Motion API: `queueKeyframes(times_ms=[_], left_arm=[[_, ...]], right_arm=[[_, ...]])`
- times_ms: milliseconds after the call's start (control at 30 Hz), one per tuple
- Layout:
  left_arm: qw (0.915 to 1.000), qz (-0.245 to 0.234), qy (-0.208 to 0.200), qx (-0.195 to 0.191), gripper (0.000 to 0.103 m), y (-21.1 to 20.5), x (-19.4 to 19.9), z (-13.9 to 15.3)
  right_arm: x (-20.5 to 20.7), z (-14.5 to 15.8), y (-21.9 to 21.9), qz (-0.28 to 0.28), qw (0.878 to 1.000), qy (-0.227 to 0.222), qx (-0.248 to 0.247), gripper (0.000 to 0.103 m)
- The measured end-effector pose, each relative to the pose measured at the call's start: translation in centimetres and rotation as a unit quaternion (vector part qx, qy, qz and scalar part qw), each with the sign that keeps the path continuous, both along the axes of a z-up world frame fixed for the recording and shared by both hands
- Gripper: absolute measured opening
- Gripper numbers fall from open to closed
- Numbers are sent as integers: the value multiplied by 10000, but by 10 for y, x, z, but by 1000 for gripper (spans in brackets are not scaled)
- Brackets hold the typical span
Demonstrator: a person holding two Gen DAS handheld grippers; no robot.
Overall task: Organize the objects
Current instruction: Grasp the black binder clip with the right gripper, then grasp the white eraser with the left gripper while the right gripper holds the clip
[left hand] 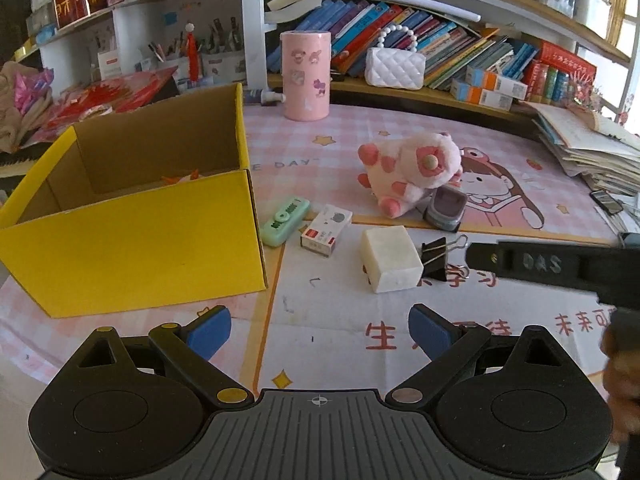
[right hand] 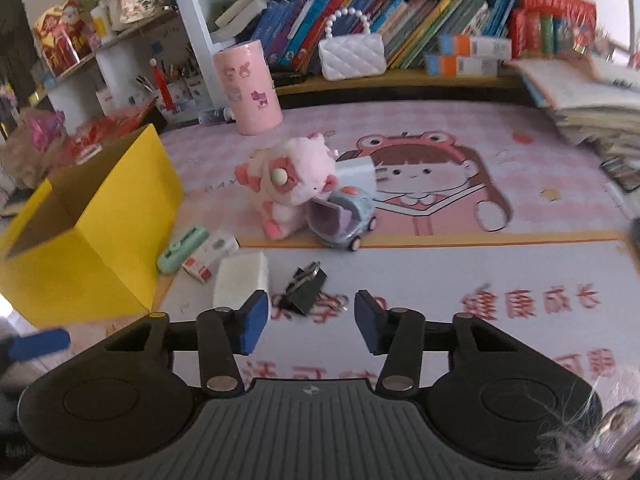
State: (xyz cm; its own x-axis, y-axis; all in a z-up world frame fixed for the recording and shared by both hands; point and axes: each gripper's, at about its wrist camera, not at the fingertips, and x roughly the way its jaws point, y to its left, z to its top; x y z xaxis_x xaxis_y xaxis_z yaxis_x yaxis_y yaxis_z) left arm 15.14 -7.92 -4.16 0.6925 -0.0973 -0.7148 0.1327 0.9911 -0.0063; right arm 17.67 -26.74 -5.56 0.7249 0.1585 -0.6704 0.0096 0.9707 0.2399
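A yellow cardboard box (left hand: 132,240) stands open at the left, with something orange and white on its floor. Beside it lie a green case (left hand: 284,220), a small white and red box (left hand: 326,230), a white block (left hand: 390,258) and a black binder clip (left hand: 436,254). Behind them are a pink plush (left hand: 412,168) and a toy car (left hand: 446,208). My left gripper (left hand: 322,330) is open over bare mat, short of the block. My right gripper (right hand: 310,320) has its jaws apart just short of the binder clip (right hand: 302,290), not touching it; the white block (right hand: 240,280) is by its left pad.
A pink cylinder (left hand: 306,76) and a white quilted purse (left hand: 394,68) stand at the back under shelves of books. Stacked papers (left hand: 592,152) fill the right edge. Red and pink clutter lies left of the box. A blue pad (right hand: 38,342) of the left gripper shows in the right wrist view.
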Motion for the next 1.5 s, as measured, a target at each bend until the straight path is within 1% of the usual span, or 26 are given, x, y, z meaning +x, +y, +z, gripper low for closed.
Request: queueKeyframes(times_ms=[100, 267, 367, 433, 467, 500, 567, 700, 833, 933, 1100, 1200, 1267, 1300, 1367, 1400, 1500], left_arm=[[9998, 120, -28, 170, 97, -2, 3, -1], [9996, 172, 31, 206, 97, -6, 5, -3], [9996, 172, 38, 216, 97, -9, 7, -3], [9997, 166, 37, 199, 97, -12, 9, -3], [9997, 155, 40, 187, 97, -13, 11, -3], [9998, 136, 49, 170, 97, -15, 13, -3], [9998, 79, 75, 144, 97, -21, 17, -4], [9999, -72, 121, 94, 97, -35, 30, -7], [9996, -198, 184, -5, 96, -51, 48, -14], [9996, -126, 215, 91, 95, -62, 63, -22], [9994, -52, 253, 217, 85, -76, 86, -35], [9985, -87, 419, 343, 67, -83, 96, -45], [9980, -61, 553, 289, 46, -83, 100, -50], [9984, -76, 535, 174, 42, -82, 98, -50], [9987, -43, 493, 100, 37, -81, 93, -47], [9989, -46, 466, 33, 37, -78, 90, -44], [9989, -99, 336, -318, 35, -65, 76, -31]], right_arm=[[21, -9, -7, -38, 9994, 168, 306, 36], [45, -18, -13, -50, 9973, 232, 694, 30], [57, -24, -13, -44, 9959, 358, 826, 23], [63, -29, -14, -62, 9951, 495, 851, 13], [66, -32, -15, -63, 9945, 560, 880, 10], [67, -34, -16, -53, 9939, 611, 913, 9], [67, -33, -20, -5, 9937, 569, 970, 7], [58, -19, -29, 93, 9968, 201, 765, 2], [47, -4, -43, 63, 9991, -98, 419, 2], [36, 3, -53, 51, 9995, -238, 205, 2], [21, 5, -61, 129, 9997, -181, -58, 2], [14, 2, -59, 187, 9994, -40, -282, 2], [11, 2, -59, 220, 9991, 17, -356, 2], [9, 3, -58, 233, 9989, 17, -395, 2], [6, 4, -55, 247, 9985, -9, -494, 2], [4, 5, -54, 260, 9982, -26, -533, 2], [-1, 8, -48, 272, 9981, -48, -547, 2]])
